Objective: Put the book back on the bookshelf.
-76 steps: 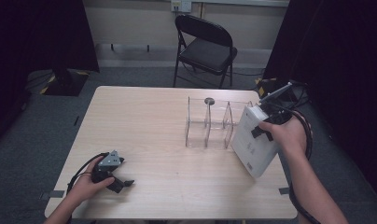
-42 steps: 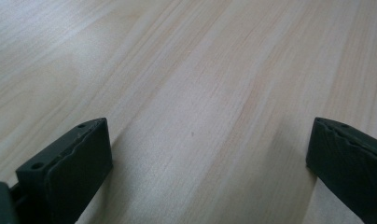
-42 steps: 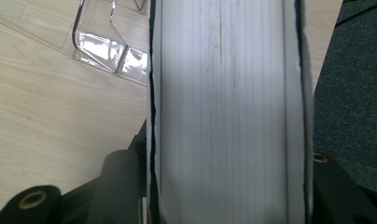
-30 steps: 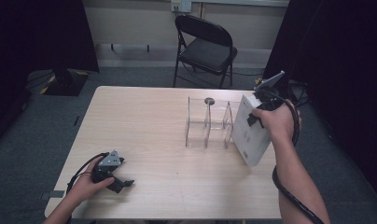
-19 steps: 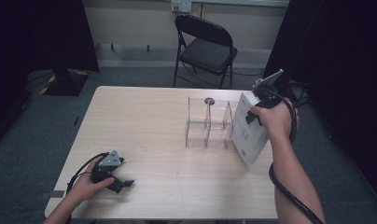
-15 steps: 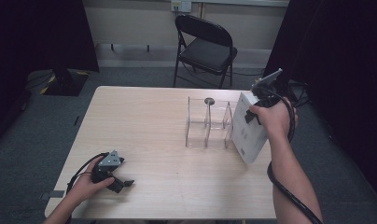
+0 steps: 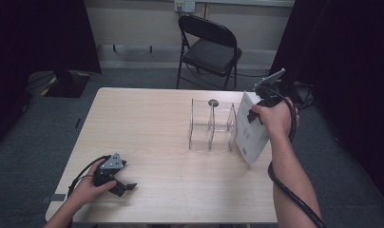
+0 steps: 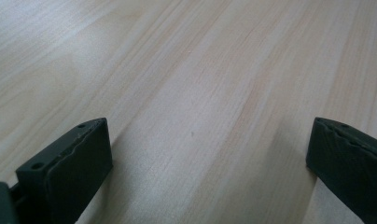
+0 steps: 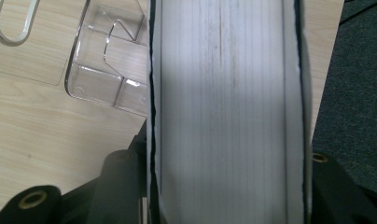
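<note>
**A white book held upright beside a clear rack**

A pale wooden table [image 7: 157,123] stands in a dim room hung with dark curtains, and a black folding chair [image 7: 206,47] waits beyond its far edge. A clear plastic rack [image 7: 212,126] with upright dividers stands on the table and serves here as the landmark.

Just to the right of the rack, the person's right gripper [image 7: 256,111] pinches a thick white book [image 7: 249,130]. The right gripper view looks down the book's page edge [image 9: 228,107], with a black jaw pressed against each cover, so the book hangs firmly. It tilts a little, its lower corner near the table by the rack's right end. I judge it is held upright and close so that it can slide into a slot between the dividers.

Far to the left of the rack, near the table's front edge, the left gripper [image 7: 126,186] rests on the wood under a hand. Its jaws are spread wide with nothing but bare tabletop between them, likely parked out of the way.
</note>
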`<act>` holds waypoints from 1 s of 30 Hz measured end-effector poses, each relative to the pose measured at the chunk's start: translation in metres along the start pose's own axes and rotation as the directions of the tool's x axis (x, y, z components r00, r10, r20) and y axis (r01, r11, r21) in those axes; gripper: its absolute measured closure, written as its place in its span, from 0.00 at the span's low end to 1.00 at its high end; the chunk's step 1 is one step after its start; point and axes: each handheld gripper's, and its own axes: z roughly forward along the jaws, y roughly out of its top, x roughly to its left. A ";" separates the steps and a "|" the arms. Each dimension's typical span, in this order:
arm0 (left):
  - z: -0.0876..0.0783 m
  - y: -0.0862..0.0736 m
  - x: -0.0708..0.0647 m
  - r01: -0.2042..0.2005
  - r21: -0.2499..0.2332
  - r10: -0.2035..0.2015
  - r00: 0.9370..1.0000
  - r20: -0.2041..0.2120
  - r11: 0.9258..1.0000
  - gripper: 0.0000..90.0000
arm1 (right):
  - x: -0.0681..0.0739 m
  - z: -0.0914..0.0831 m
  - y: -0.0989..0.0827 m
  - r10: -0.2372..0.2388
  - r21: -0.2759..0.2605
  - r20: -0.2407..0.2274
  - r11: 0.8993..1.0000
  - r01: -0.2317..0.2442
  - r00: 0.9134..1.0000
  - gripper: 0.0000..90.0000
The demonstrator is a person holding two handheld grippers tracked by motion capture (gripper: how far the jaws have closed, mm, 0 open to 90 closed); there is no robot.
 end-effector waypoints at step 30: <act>0.000 0.000 0.000 0.000 0.000 0.000 1.000 0.000 1.000 0.00 | -0.004 0.014 0.013 0.046 -0.012 0.006 0.999 -0.045 0.999 0.58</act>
